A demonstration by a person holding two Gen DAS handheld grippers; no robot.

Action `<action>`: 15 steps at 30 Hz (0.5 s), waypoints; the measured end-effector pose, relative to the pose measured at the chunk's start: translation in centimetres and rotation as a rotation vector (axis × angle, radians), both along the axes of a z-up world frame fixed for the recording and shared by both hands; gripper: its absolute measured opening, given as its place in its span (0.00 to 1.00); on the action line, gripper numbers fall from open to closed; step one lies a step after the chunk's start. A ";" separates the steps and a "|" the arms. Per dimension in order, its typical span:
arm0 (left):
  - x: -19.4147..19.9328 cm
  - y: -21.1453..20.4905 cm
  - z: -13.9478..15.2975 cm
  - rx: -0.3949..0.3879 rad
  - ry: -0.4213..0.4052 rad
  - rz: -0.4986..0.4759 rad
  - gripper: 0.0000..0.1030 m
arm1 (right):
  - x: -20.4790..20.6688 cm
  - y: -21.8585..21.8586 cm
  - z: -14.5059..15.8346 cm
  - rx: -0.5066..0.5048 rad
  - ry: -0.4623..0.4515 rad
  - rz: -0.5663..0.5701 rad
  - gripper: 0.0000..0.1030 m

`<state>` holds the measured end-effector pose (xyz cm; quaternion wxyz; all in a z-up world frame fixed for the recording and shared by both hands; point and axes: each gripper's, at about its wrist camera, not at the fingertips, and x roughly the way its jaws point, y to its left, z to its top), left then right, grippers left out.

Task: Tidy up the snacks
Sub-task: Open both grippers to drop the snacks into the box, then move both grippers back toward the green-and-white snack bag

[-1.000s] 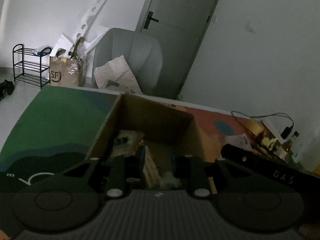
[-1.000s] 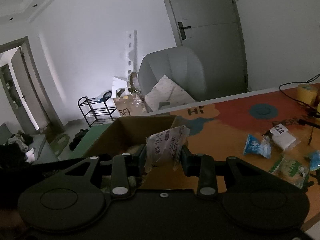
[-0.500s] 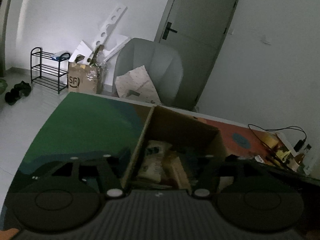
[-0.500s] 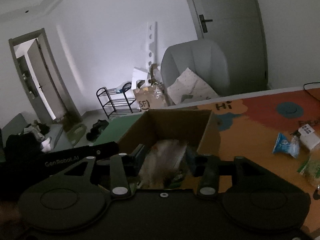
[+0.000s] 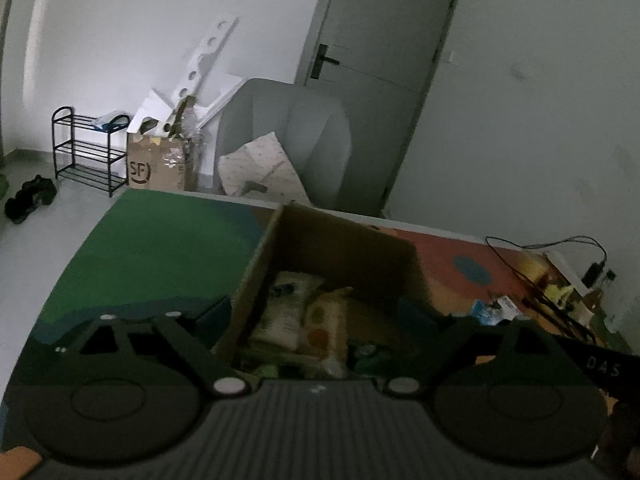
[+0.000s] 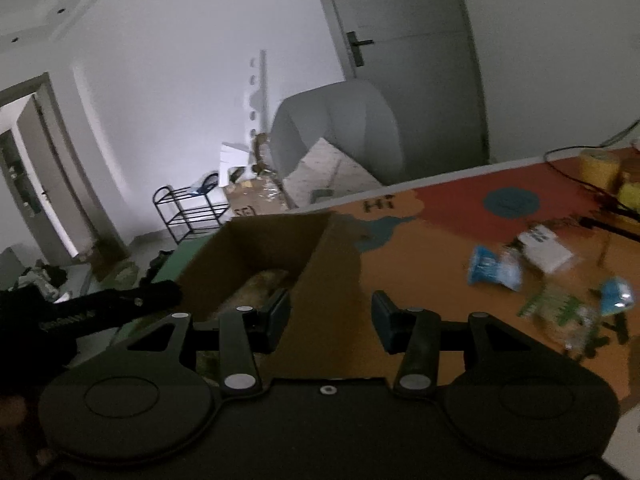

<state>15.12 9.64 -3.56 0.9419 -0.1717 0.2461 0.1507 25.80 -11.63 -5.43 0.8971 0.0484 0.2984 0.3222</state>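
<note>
snacks in cardboard box, both grippers' jaws just opening, empty

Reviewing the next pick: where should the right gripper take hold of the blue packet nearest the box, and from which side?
Judging by the blurred view, the blue packet lies flat on the mat, clear of its neighbours. Probably come from above, pinching across its narrow, crimped left end.

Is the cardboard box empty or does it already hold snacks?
Holding snacks: several packets lie inside the open-topped cardboard box; more packets remain on the table.
</note>
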 end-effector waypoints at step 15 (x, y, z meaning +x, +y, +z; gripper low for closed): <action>2.3 -6.5 0.1 0.021 0.000 -0.138 0.95 | 0.7 -8.1 -1.2 -0.014 0.007 -0.182 0.67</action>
